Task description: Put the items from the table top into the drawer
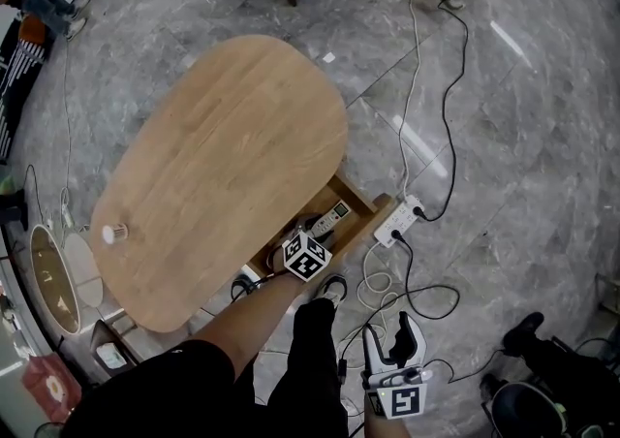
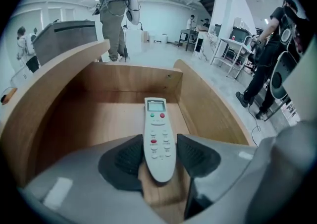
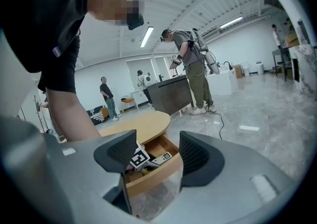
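Looking down, we see the oval wooden counter (image 1: 223,155) with its drawer (image 1: 374,214) pulled open. Our left hand-held gripper (image 2: 158,162) clamps a white remote (image 2: 157,131) inside the drawer. Our right hand-held gripper (image 3: 157,154) hangs wide and empty. A small white cylinder (image 1: 114,232) sits near the counter's edge.

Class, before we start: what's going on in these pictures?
A person is clearing a wooden table into its open drawer. The left hand-held gripper grips a white remote control down inside the drawer. The right hand-held gripper hangs open and empty, off to the side over the floor. One small white item lies on the table.
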Available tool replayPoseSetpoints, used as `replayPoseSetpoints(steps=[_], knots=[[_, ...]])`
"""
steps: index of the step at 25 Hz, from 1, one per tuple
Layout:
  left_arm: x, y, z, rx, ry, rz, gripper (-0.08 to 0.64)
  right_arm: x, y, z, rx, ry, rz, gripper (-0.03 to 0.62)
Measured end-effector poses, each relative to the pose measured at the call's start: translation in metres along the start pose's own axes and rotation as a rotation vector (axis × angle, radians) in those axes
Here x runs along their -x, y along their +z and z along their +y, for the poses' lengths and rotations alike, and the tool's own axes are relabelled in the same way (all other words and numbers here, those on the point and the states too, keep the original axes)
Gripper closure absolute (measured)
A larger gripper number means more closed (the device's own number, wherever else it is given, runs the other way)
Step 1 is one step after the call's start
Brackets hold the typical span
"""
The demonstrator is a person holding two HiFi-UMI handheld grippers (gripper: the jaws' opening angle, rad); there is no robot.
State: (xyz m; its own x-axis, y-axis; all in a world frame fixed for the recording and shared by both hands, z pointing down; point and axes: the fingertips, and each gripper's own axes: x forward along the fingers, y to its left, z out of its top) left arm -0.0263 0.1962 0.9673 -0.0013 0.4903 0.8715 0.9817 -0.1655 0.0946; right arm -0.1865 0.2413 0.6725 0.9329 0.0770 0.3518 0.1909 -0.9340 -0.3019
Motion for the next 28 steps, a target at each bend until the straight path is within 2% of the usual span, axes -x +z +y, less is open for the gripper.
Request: replayPoseSetpoints(steps=[4, 9, 16, 20, 24, 28], knots=[[0.005, 0.003, -0.007, -0.004, -0.044, -0.007, 0.316, -0.005, 0.006, 0.009, 0.005, 0.006, -0.015, 0.31], [0.033, 0.008, -0.004, 0.048, -0.003, -0.059, 0.306, -0.012, 0.014, 0.025, 0.015, 0.011, -0.017, 0.31], [0.085, 0.013, -0.022, 0.049, -0.032, -0.165, 0.307, -0.031, 0.028, 0.054, 0.066, 0.053, -0.012, 0.31], [0.137, 0.024, -0.027, 0.069, -0.056, -0.291, 0.307, -0.045, 0.04, 0.071, 0.094, 0.072, -0.017, 0.311], [0.202, 0.02, -0.003, 0.127, -0.01, -0.41, 0.311, -0.07, 0.053, 0.099, 0.139, 0.114, -0.026, 0.311], [0.26, -0.004, 0.036, 0.206, 0.081, -0.473, 0.313, -0.097, 0.055, 0.133, 0.188, 0.179, -0.003, 0.311]])
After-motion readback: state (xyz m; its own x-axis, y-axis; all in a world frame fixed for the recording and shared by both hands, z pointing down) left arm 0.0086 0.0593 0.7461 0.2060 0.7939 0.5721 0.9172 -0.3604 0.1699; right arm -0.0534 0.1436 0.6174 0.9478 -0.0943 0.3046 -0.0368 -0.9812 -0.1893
